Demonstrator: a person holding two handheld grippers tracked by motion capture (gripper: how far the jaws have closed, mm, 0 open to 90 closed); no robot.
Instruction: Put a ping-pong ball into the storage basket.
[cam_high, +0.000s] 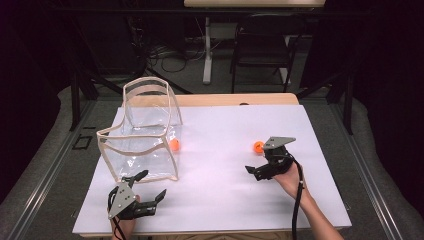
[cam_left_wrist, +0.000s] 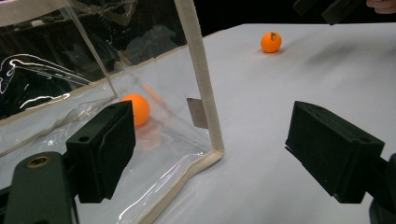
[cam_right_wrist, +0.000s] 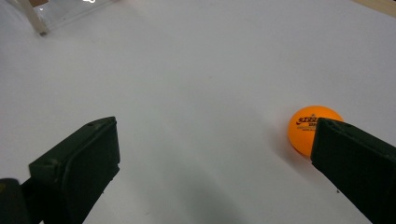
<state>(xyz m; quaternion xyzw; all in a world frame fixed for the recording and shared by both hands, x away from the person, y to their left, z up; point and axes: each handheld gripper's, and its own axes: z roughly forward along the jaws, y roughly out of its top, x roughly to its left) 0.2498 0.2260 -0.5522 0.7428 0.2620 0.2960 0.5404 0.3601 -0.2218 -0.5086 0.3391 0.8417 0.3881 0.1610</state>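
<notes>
A clear plastic bag (cam_high: 142, 140) with beige trim stands open on the left of the white table (cam_high: 220, 200). One orange ball (cam_high: 174, 144) shows through its clear wall (cam_left_wrist: 137, 108) and appears to lie inside. My left gripper (cam_high: 151, 185) is open at the bag's near corner; the beige corner seam (cam_left_wrist: 205, 93) stands between its jaws (cam_left_wrist: 217, 154). A second orange ball (cam_high: 258, 146) lies bare on the right. My right gripper (cam_high: 257, 161) is open just in front of it, and its right jaw partly covers that ball (cam_right_wrist: 306, 126), with nothing between the jaws (cam_right_wrist: 215, 163).
The white sheet reaches the table's wooden far edge (cam_high: 235, 99). Beyond it stand a dark chair (cam_high: 262, 50) and a desk leg (cam_high: 206, 50), with cables on the floor. The other gripper (cam_left_wrist: 327, 7) shows at the top right of the left gripper view.
</notes>
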